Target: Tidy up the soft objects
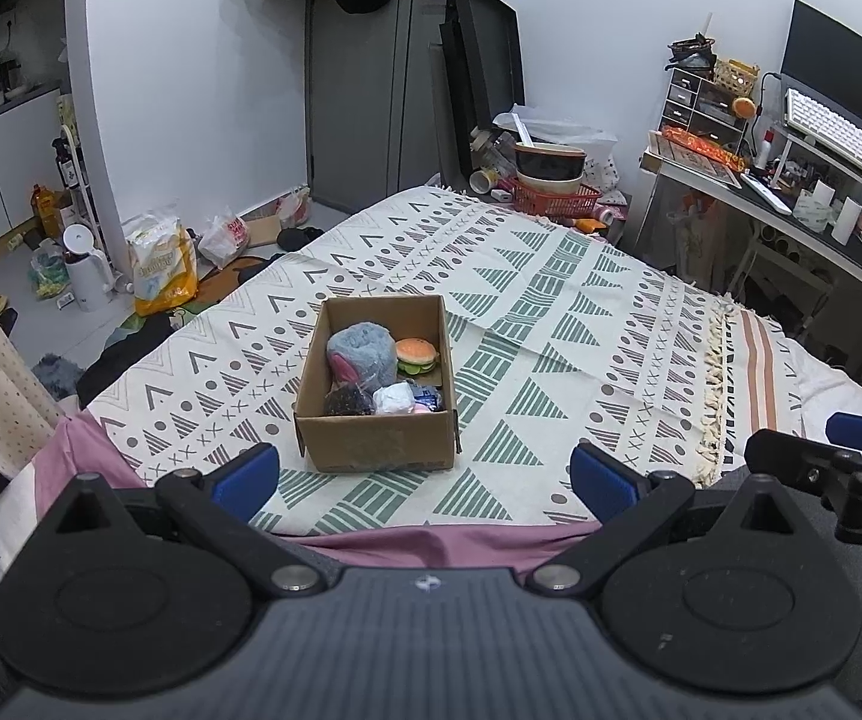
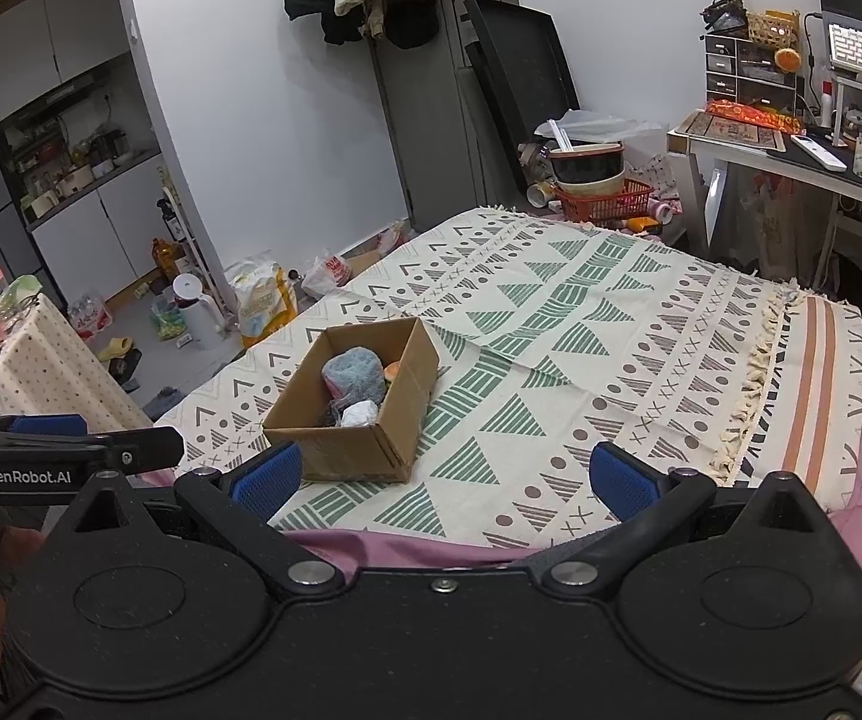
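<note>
Left tool (image 1: 425,480) hangs w/ jaws spread wide, nothing in them, over the bed's near edge. Just ahead, the box (image 1: 377,438) sits on the blanket (image 1: 551,312), nearer the bed's left edge, already holding the soft stuff: grey plush (image 1: 359,348), burger toy (image 1: 416,355), white bundle (image 1: 394,399), a dark one (image 1: 348,402). Right tool (image 2: 443,480) also spread, empty, box front-left of it. Looks near done; if more goes in, come straight down over the box centre, don't clip the walls.
</note>
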Demonstrator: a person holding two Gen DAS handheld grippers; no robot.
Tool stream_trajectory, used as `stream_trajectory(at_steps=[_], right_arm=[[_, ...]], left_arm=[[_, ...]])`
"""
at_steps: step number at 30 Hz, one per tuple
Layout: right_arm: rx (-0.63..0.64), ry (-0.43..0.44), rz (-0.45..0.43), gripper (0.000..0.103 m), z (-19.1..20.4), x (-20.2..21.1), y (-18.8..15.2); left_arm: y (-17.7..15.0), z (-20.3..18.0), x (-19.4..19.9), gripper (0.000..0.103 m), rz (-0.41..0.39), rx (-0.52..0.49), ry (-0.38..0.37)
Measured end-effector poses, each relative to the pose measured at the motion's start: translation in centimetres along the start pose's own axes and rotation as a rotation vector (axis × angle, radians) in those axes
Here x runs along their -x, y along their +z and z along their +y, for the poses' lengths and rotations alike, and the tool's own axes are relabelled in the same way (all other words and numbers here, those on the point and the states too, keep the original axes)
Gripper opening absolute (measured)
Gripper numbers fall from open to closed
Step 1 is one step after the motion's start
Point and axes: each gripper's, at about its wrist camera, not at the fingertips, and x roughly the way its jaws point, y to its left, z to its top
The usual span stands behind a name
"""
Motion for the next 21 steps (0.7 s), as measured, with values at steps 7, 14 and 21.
stream_trajectory(at_steps=[7,14,21], right_arm=[[-0.003,-0.007,-0.002,0.103,-0.12,0.13,-0.06],[-0.005,-0.003,0.0,0.103,-0.38,0.11,-0.19],[-0.004,-0.001,0.016,0.103,-0.55,-0.55,-0.41]], left_arm=[[0.01,-0.06,0.01,0.102,0.008,0.0,-0.003],[0.0,-0.15,-0.06,0.102,0.006,-0.001,-0.004],[-0.37,-0.22,-0.68,0.102,0.013,-0.008,-0.012]])
